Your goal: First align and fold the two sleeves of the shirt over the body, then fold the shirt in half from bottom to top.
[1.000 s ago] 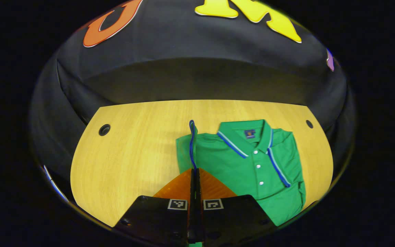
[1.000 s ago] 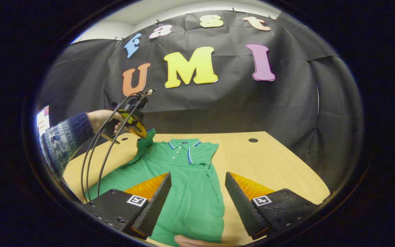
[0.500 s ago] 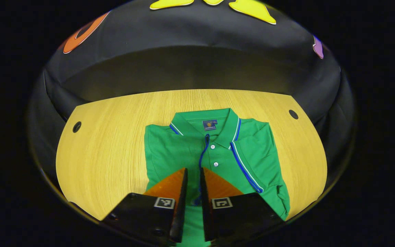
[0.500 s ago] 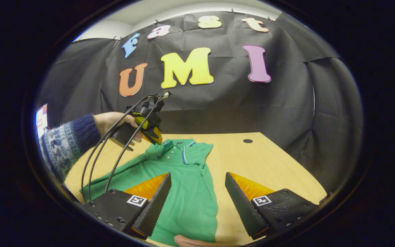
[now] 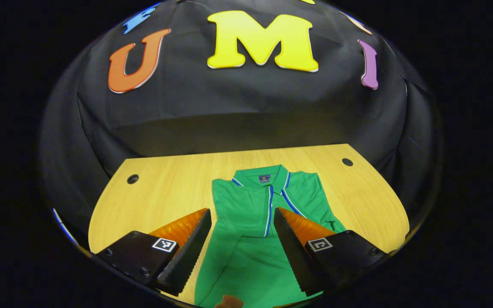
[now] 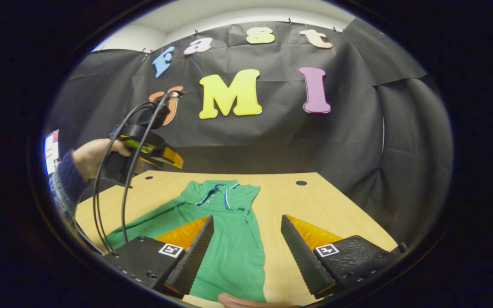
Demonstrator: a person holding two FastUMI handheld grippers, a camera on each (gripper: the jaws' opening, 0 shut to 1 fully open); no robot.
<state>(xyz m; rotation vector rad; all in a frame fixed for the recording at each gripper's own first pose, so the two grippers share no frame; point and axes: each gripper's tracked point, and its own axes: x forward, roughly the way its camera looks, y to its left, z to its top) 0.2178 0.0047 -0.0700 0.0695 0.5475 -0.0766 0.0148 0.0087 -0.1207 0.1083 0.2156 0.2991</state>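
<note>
The shirt (image 5: 268,222) is seen flat on the counter (image 5: 165,192), both sleeves judged folded in; both hand-held grippers, left (image 5: 240,239) and right (image 6: 246,246), are held open, the bottom-to-top fold left undone.

At the bottom of the left gripper view, we lose the shirt's (image 5: 246,239) hem to the frame edge, and the tongs' (image 5: 241,248) fingers hide parts of its sides. Its collar label (image 5: 264,178) is too small to make out. In the right gripper view, the desk's (image 6: 315,205) near edge is cut off.
</note>
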